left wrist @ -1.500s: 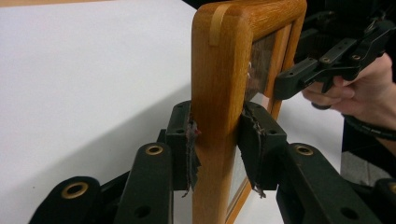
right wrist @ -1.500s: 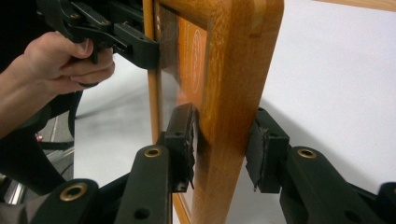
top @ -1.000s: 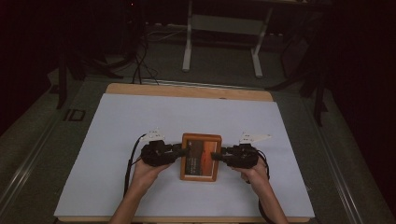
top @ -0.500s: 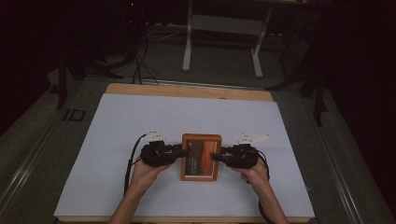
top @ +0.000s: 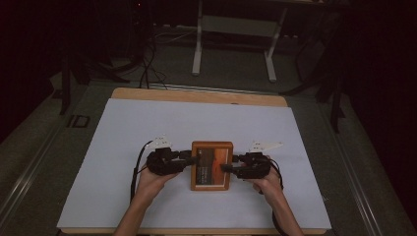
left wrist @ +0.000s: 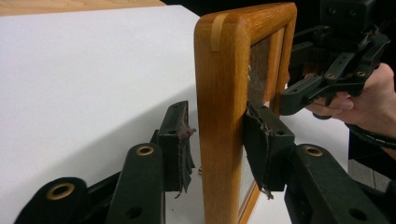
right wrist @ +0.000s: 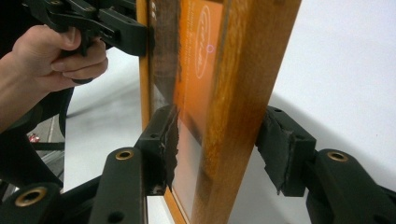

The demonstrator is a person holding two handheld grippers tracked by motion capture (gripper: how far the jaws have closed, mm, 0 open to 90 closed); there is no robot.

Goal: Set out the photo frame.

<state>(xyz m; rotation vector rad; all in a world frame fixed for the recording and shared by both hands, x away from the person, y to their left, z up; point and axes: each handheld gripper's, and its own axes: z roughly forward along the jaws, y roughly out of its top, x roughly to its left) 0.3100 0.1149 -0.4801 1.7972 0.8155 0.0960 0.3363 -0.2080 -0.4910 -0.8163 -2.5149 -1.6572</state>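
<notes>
Item: wooden frame point(top: 211, 165), flat on counter point(top: 123, 142). My left gripper point(left wrist: 217, 140) and right gripper point(right wrist: 217, 142): jaws just opening, straddling its edges, gaps visible close-up.

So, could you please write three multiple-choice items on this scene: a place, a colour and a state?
1. Where is the picture frame? A) on the floor B) on the sheet, between the left gripper and the right gripper C) at the table's far edge
2. What colour is the sheet? A) white B) green C) red
3. How are the left gripper's fingers? A) shut on nothing B) spread either side of the frame's edge C) holding a cable
B, the grippers flank it; A, it is plain white; B, a gap shows beside one finger, and both grippers' fingers have just been opening.
</notes>
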